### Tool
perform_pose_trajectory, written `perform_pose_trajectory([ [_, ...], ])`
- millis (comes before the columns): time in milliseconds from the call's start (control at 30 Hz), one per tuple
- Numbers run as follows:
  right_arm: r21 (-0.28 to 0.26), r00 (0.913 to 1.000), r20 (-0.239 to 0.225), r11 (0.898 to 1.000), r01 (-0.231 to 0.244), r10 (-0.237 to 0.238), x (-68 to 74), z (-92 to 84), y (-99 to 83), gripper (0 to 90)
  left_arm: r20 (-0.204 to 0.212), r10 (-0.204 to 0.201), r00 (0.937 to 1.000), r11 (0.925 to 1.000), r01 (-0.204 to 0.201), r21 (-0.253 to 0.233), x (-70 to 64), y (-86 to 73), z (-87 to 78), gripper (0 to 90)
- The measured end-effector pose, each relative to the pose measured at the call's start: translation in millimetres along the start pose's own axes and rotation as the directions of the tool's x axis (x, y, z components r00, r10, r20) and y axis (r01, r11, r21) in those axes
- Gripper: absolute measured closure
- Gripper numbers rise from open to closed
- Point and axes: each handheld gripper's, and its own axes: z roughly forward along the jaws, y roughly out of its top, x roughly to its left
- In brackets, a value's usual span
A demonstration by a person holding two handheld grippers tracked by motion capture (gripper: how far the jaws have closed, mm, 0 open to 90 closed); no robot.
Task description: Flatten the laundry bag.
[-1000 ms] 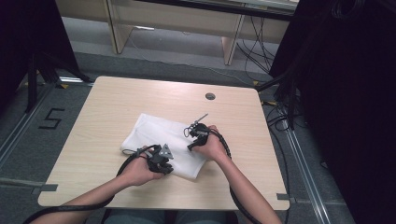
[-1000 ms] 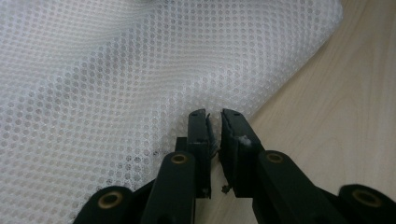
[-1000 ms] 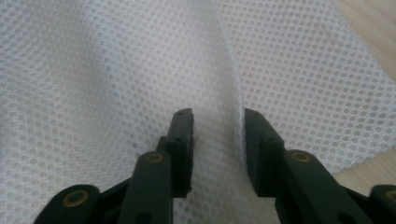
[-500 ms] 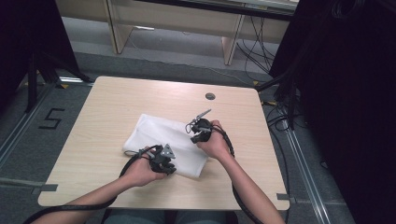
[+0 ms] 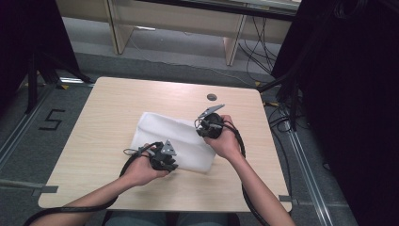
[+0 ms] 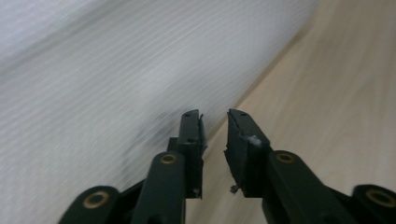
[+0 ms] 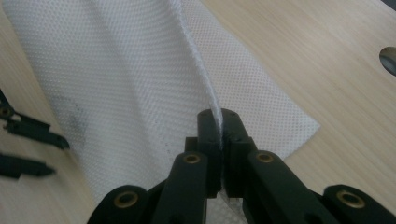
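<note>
1. Location: the white cloth lies near the middle of the wooden table, folded into a long shape that runs from the person's left hand toward the right hand. A round hole in the tabletop sits beyond it, well apart from the fabric.

2. Right gripper: the jaws are pressed together on an upper edge of the cloth. In the right gripper view the fabric rises as a thin ridge straight out of the closed jaws, so one layer is lifted off the layer that rests on the table.

3. Left gripper: the jaws stand slightly apart and have just been opening. Nothing lies between them. Their tips sit just beside the near edge of the cloth, above bare wood.

4. Handling, as judged: the cloth is a light mesh weave, soft and limp. It has no stiffness, so it hangs from whatever point is pinched and sags elsewhere. It is not fragile.

5. Hold point, as judged: take an edge or corner, one layer only. A pinch in the middle gathers several layers and bunches them.

6. Risk, as judged: the thin weave can slip from a shallow pinch; seat the edge well between the pads.
</note>
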Motion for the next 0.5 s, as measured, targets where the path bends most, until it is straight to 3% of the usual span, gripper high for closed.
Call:
perform_pose_trajectory([
  [100,-0.031,0.9999,0.010,0.999,0.014,-0.014,-1.2,-4.1,-0.7,89.1,-0.006,-0.033,0.9994,0.9984,0.034,0.046,9.4,-7.3,2.0,78.6],
  [167,-0.050,0.9999,0.006,0.999,0.009,-0.008,0.6,-6.2,0.1,89.1,-0.002,-0.067,0.9977,0.9971,0.067,0.036,10.9,-8.9,7.2,78.8],
  [267,-0.069,0.9998,0.010,0.997,0.021,-0.020,4.1,-12.3,3.0,89.1,0.002,-0.061,0.9982,0.9969,0.060,0.051,11.9,-5.3,11.1,78.9],
  [367,-0.085,0.9993,0.004,0.996,0.037,-0.037,7.4,-19.4,6.5,89.1,-0.020,-0.057,0.9982,0.9978,0.058,0.031,13.7,-1.5,16.8,78.6],
  [400,-0.079,0.9989,0.002,0.996,0.046,-0.046,9.2,-24.2,8.0,89.1,-0.027,-0.076,0.9967,0.9968,0.077,0.022,13.8,-0.3,19.3,78.4],
  [500,-0.109,0.9978,0.008,0.992,0.066,-0.065,15.5,-29.4,9.2,89.1,-0.033,-0.081,0.9962,0.9964,0.082,0.025,16.4,4.0,21.8,78.2],
])
